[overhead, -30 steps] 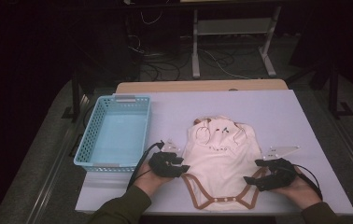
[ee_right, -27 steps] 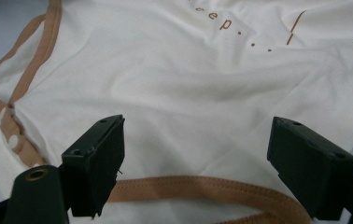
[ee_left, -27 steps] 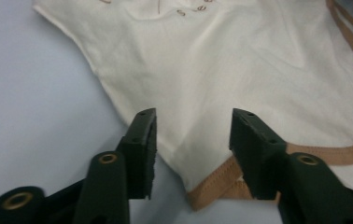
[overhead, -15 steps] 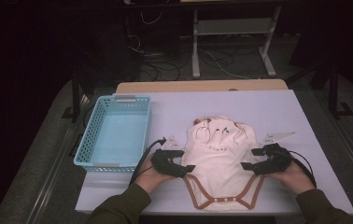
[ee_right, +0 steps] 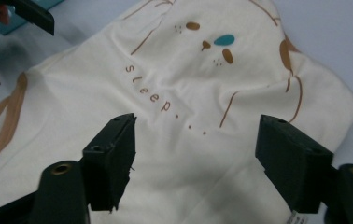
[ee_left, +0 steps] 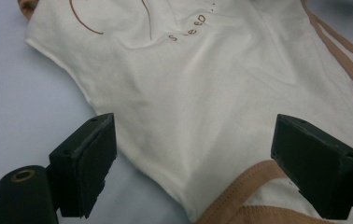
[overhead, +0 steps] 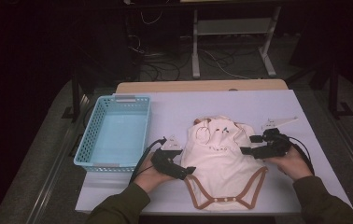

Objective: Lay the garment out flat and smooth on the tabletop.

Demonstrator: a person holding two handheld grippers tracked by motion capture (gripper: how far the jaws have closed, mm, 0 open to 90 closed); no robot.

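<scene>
A cream baby bodysuit (overhead: 221, 161) with brown trim and the word "sleep" lies flat on the pale table (overhead: 174, 109). My left gripper (overhead: 188, 171) sits at its left edge by the leg opening. The jaws have just been opening and stand wide in the left gripper view (ee_left: 193, 140), with the garment's edge (ee_left: 202, 88) lying loose between them. My right gripper (overhead: 245, 150) hovers at the bodysuit's right side. Its jaws have just been closing a little but are still apart (ee_right: 195, 140), with printed fabric (ee_right: 174, 84) below and nothing gripped.
A light blue plastic basket (overhead: 113, 165) stands to the left of the bodysuit. The table's front edge runs just below the garment's snaps. Beyond the far edge are dark floor, cables and a metal stand (overhead: 230, 28).
My right gripper has moved away from the front edge, up along the bodysuit's right side. My left gripper has stayed put while its jaws spread wider.
</scene>
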